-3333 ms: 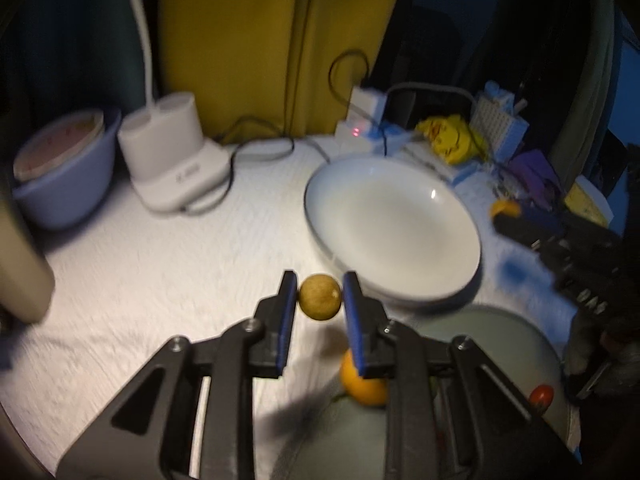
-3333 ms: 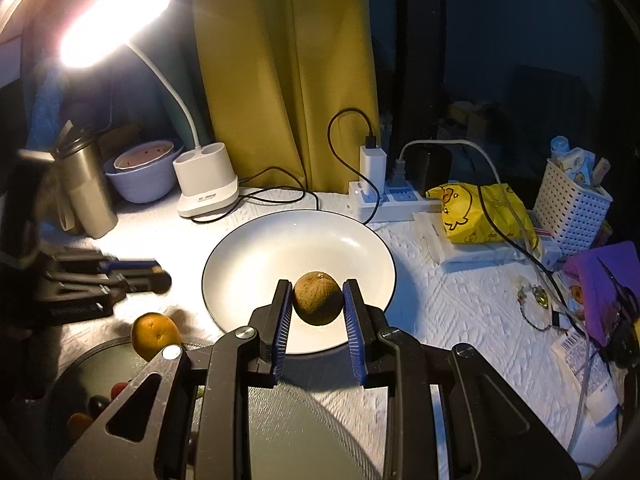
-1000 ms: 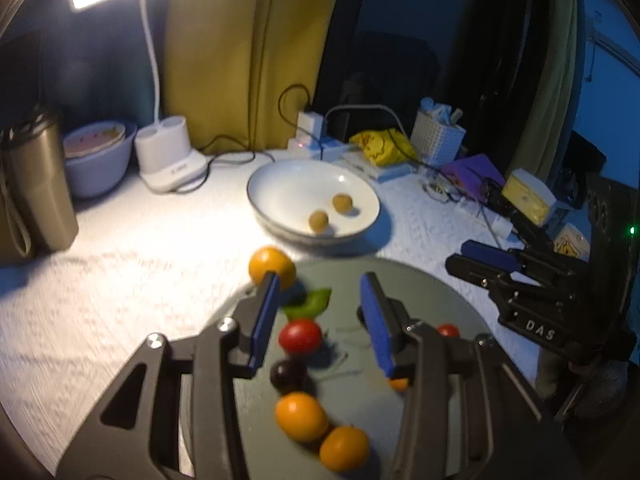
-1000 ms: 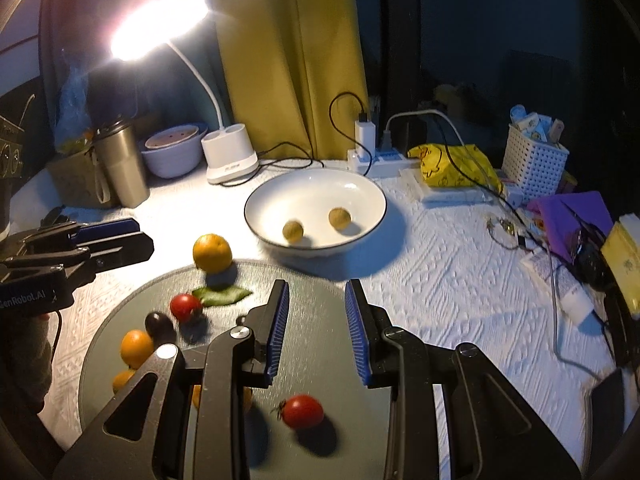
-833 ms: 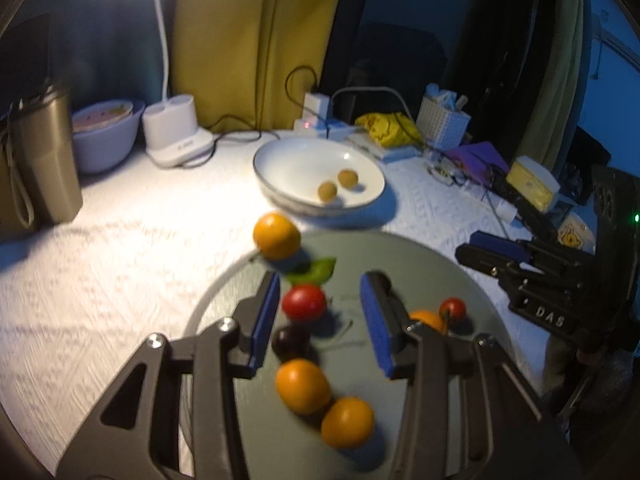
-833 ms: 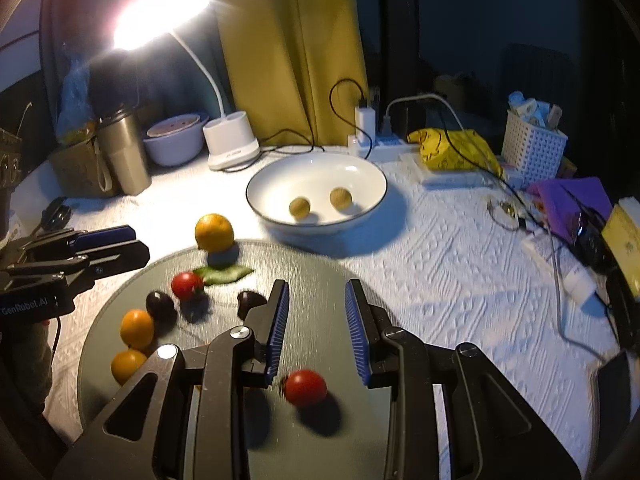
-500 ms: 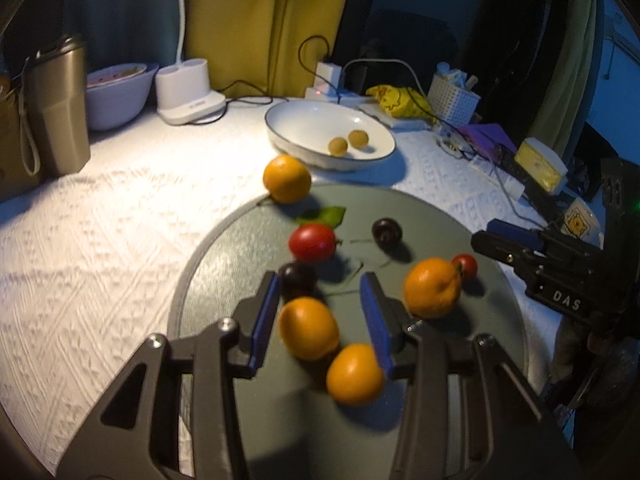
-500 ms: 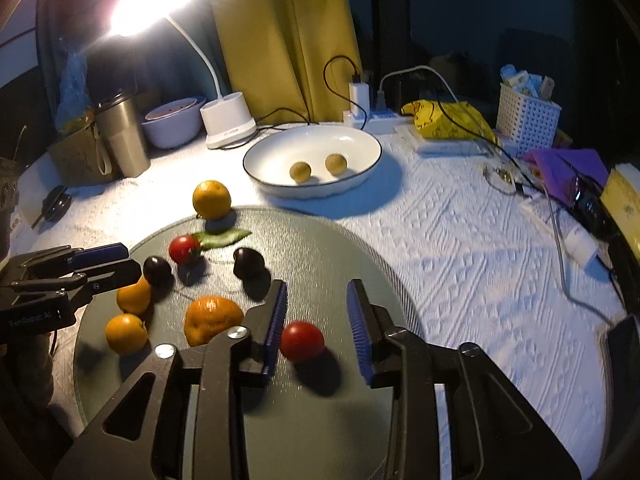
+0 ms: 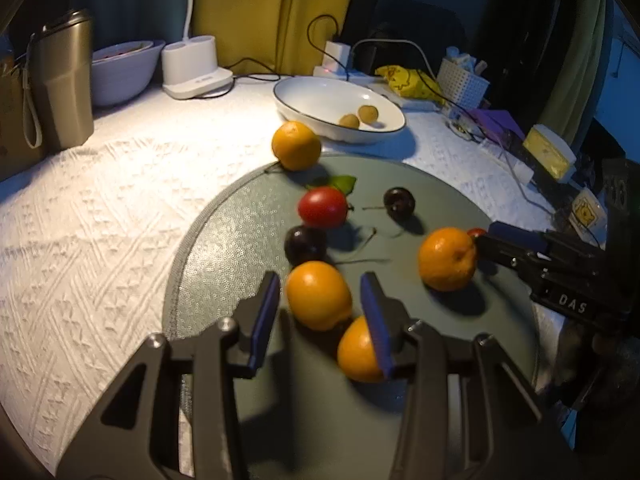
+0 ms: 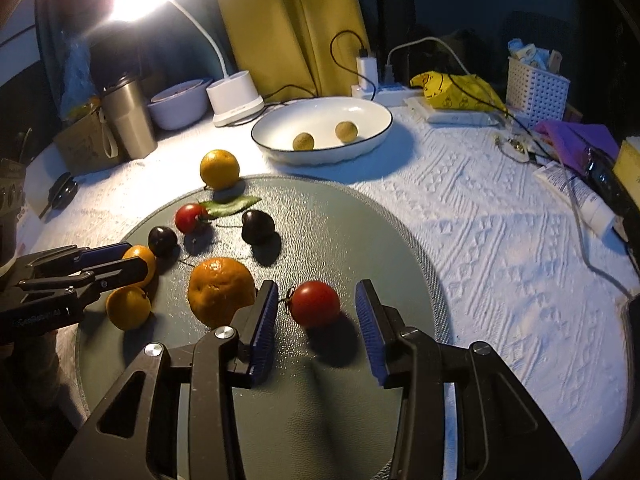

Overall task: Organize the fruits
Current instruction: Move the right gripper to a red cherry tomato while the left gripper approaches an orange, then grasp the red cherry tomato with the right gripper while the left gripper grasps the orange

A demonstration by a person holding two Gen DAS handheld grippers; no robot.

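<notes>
A round grey mat [image 9: 440, 200] [image 10: 340, 220] holds several fruits. My left gripper [image 9: 320, 304] is open, its fingers either side of a small orange fruit [image 9: 319, 295]; another orange fruit [image 9: 356, 350] lies by its right finger. My right gripper [image 10: 316, 312] is open around a red cherry tomato [image 10: 315, 303], with a wrinkled mandarin [image 10: 220, 290] to its left. Another tomato [image 9: 322, 207] and two dark cherries [image 9: 399, 201] [image 9: 305, 245] lie further on. The white bowl [image 9: 304, 96] [image 10: 280, 124] holds two brown longans [image 10: 346, 131].
An orange [image 9: 296, 145] sits at the mat's far edge. A steel tumbler [image 9: 60, 80], a lavender bowl [image 9: 120, 68] and a lamp base [image 9: 194, 68] stand at the back left. Power strip, yellow bag [image 10: 460, 88], white basket [image 10: 536, 88] and cables clutter the right.
Both grippers moved down and forward onto the mat. The left now brackets the small orange fruit; the right now brackets the red tomato. Earlier each released a longan into the bowl.
</notes>
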